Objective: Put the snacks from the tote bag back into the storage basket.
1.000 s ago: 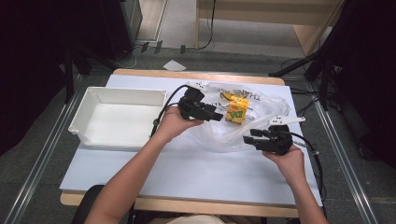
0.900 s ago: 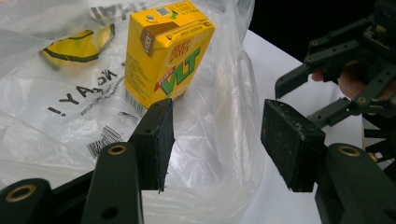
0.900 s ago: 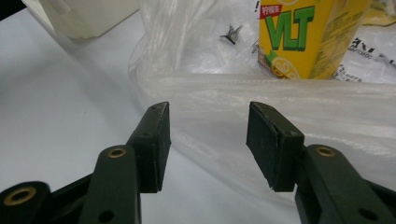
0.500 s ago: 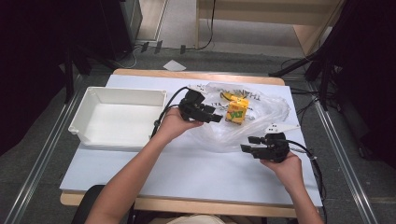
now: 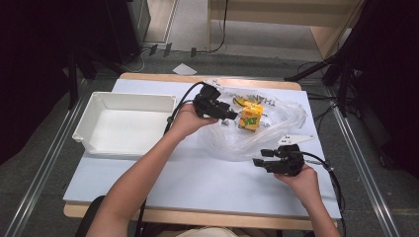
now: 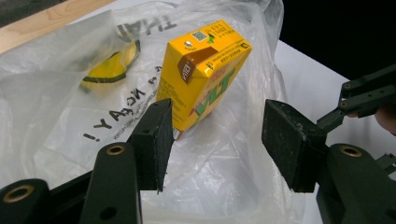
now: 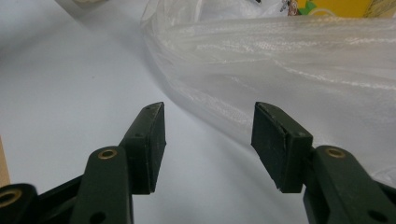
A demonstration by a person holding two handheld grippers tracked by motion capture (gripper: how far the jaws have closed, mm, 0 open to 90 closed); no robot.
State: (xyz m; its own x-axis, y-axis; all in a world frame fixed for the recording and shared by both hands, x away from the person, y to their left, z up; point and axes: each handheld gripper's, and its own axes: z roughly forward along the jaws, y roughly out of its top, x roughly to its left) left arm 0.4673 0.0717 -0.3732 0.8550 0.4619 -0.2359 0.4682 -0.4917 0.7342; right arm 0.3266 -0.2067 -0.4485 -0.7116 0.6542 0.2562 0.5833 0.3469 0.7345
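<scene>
- Your left gripper (image 5: 228,116) is over the clear plastic bag (image 5: 257,136) at the far middle of the white table (image 5: 197,182); its jaws stand wide apart and hold nothing.
- In the left gripper view the yellow drink carton (image 6: 203,70) stands tilted on the bag, just beyond the open jaws; the left pad (image 6: 156,140) is very near to the lower corner of the carton, but I cannot tell if it touches; the right pad is clearly apart from it.
- In the high view the carton (image 5: 251,117) is just to the right of your left gripper, lying with the bag around it; if it is inside the bag or on top of it, I cannot tell.
- The bag has dark printed letters and a yellow and black mark (image 6: 112,70) behind the carton.
- Your right gripper (image 5: 262,157) is at the near edge of the bag, low over the table; its jaws have just been opening and now stand wide, with nothing between them; in the right gripper view the folded edge of the bag (image 7: 280,70) lies just ahead of the right pad (image 7: 275,140).
- The white bin (image 5: 99,143) stands at the left side of the table, well apart from the bag.
</scene>
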